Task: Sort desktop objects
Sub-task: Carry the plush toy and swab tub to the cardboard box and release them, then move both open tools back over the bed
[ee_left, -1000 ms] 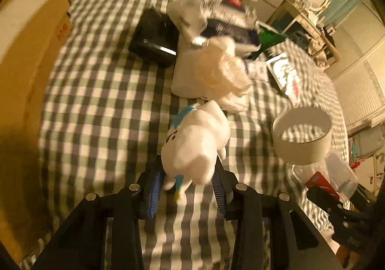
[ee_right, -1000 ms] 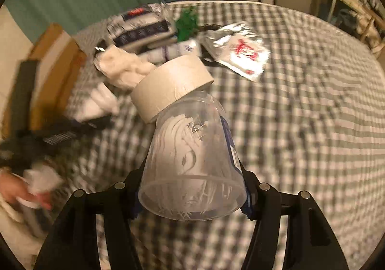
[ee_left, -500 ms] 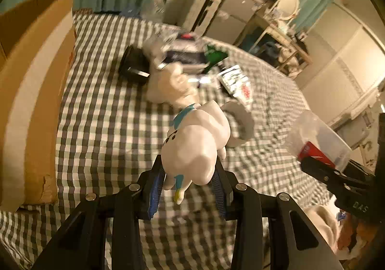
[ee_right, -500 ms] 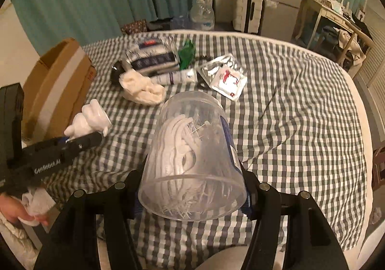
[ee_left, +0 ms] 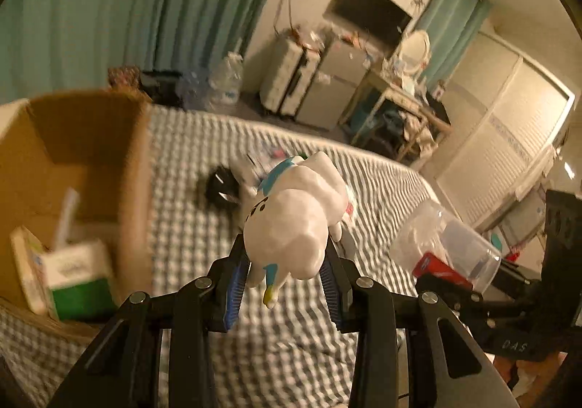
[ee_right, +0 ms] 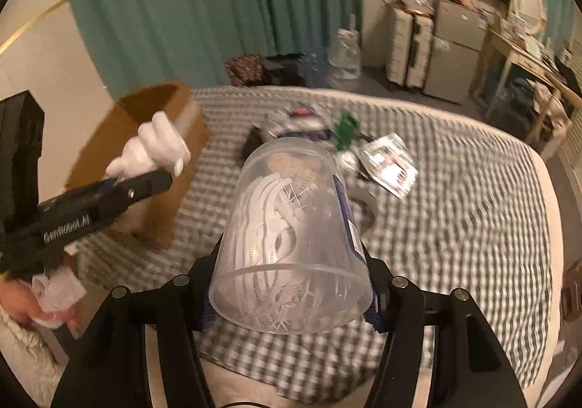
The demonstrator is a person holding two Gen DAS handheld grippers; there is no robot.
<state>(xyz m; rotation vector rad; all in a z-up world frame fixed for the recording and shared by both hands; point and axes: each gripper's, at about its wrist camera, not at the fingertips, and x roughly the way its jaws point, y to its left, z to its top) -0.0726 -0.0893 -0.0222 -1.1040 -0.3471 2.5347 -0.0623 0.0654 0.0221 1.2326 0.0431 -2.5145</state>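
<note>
Overhead, both hand-held grippers carry their loads above the checked bed (ee_right: pixel 473 226).

Largest is the bed, then the open cardboard box (ee_left: pixel 91 160) at its left edge, a green-and-white carton (ee_left: pixel 78 277) inside. Right hand-held gripper (ee_right: pixel 291 284) clamps a clear plastic tub (ee_right: pixel 291 244) of white pieces. Left hand-held gripper (ee_left: pixel 285 275) grips a white toy figure (ee_left: pixel 294 226), raised beside the box. Small packets (ee_right: pixel 389 164) lie farther back.
</note>
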